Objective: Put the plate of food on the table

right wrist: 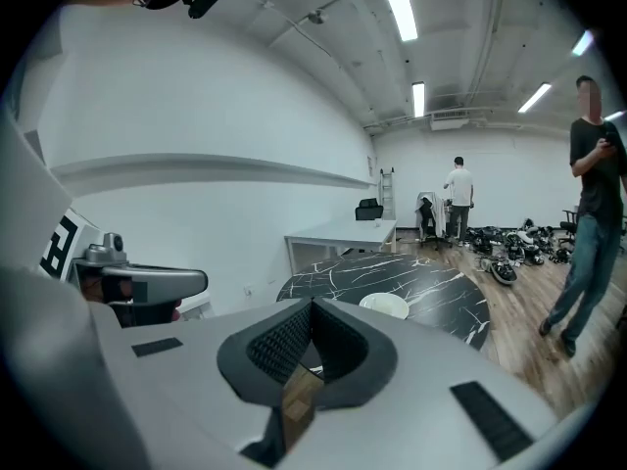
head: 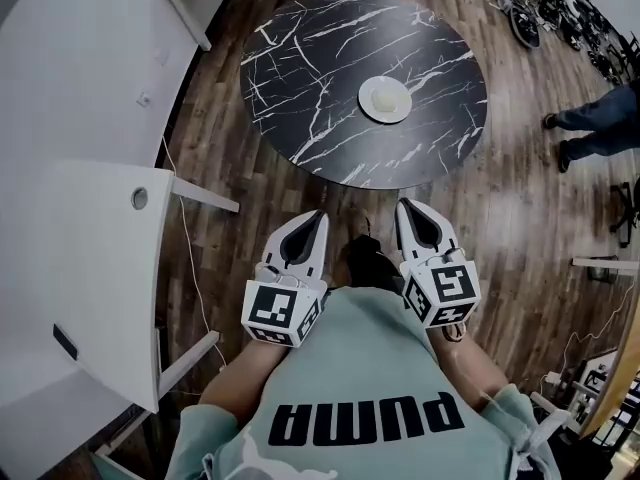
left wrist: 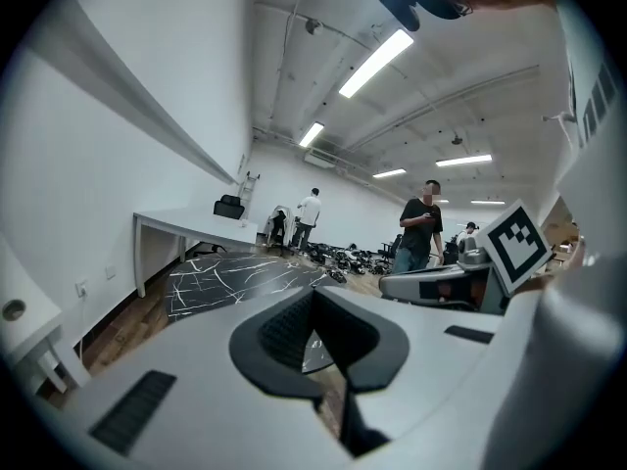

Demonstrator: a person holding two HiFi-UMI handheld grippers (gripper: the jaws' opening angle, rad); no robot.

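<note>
Looking down in the head view, the plate of food (head: pixel 385 99) sits on the round black marble table (head: pixel 320 68), toward its right side, with a pale mound on it that is too small to name. The left gripper (head: pixel 318 216) and right gripper (head: pixel 405 207) are held near the person's chest, well apart from the table. Wood floor (head: pixel 520 203) surrounds it, a white desk (head: pixel 80 268) stands at the left, and a bystander's legs (head: pixel 600 123) are cut off at the right edge.

The left gripper view shows its tips (left wrist: pixel 313 293) pressed together with nothing between them. The table's far edge (left wrist: pixel 235 277) shows, but the jaws hide the plate. A bystander (left wrist: pixel 421 228) stands beyond.

The right gripper view shows its jaws (right wrist: pixel 312 305) likewise closed and empty, and only here among the gripper views does the plate (right wrist: pixel 384 305) appear on the tabletop (right wrist: pixel 441 287), under ceiling strip lights (right wrist: pixel 397 3).
</note>
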